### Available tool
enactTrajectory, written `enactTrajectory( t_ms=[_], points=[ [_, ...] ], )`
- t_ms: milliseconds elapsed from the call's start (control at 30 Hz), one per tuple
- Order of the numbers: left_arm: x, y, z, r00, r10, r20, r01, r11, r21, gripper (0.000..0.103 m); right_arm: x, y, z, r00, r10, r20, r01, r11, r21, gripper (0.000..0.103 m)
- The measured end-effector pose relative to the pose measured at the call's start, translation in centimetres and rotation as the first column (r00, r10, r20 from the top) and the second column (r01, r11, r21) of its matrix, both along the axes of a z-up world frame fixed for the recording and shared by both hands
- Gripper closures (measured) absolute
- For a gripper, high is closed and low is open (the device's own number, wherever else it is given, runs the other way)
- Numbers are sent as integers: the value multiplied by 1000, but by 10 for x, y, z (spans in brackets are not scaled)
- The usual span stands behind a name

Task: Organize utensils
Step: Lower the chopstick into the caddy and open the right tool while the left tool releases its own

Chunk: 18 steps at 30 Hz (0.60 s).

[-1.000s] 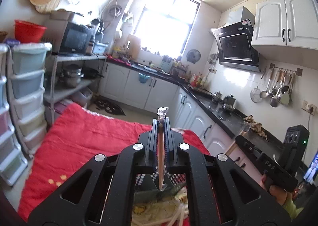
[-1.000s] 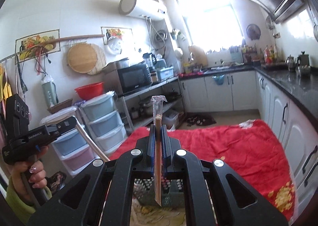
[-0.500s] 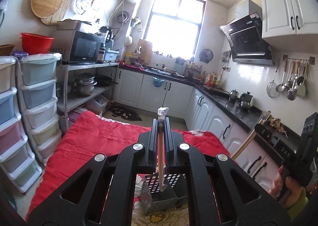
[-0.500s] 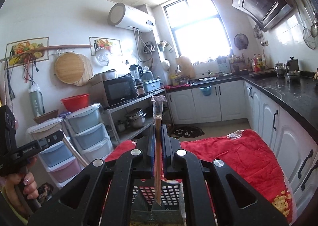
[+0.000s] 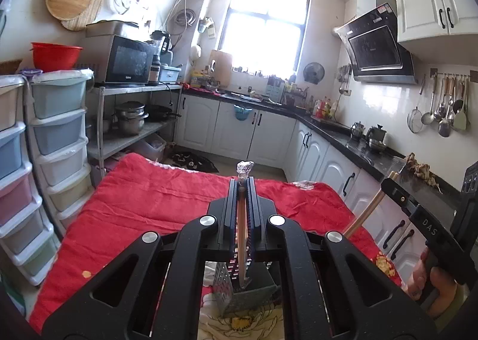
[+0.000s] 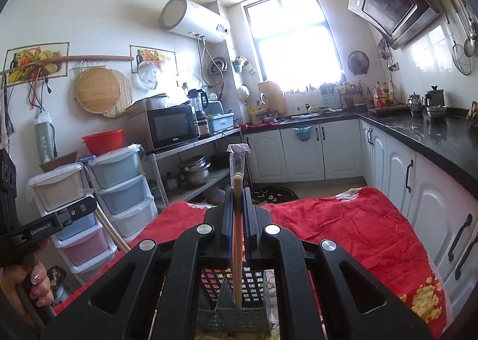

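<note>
Left claw [image 5: 241, 187] clenched on a wooden chopstick [image 5: 240, 250], lower tip hanging over the grey perforated utensil basket [image 5: 239, 295]; right claw [image 6: 238, 190] clamped on its own chopstick [image 6: 237, 250], tip inside basket rim [image 6: 233, 313]; basket sits at the near edge of the red-covered bench [image 5: 143, 205]; red cover beyond is open, cabinets [image 6: 433, 205] just beside its right edge.

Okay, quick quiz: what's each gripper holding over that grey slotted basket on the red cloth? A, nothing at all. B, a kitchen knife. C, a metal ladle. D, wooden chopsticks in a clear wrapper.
D: the left gripper and the right gripper are each shut on thin wooden chopsticks, wrapper tip sticking out ahead, lower ends pointing down at the basket.
</note>
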State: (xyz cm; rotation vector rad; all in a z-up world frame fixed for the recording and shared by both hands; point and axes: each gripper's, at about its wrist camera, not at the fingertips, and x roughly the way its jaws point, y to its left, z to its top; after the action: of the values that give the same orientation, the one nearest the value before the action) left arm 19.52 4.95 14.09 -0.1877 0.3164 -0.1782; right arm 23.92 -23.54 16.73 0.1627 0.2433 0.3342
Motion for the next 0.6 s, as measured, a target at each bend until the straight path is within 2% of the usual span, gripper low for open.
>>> enactTrajectory(
  t_ms=[467, 533, 600],
  points=[
    [5, -6, -26, 998, -17, -65, 17, 1000, 4, 100, 4, 3, -34, 996, -21, -82, 23, 999, 29, 96],
    [6, -6, -28, 997, -15, -74, 15, 1000, 3, 100, 4, 2, -36, 995, -20, -98, 23, 999, 30, 90],
    [5, -5, -29, 997, -15, -79, 15, 1000, 1, 99, 3, 0, -38, 994, -23, -105, 26, 999, 33, 75]
  ],
)
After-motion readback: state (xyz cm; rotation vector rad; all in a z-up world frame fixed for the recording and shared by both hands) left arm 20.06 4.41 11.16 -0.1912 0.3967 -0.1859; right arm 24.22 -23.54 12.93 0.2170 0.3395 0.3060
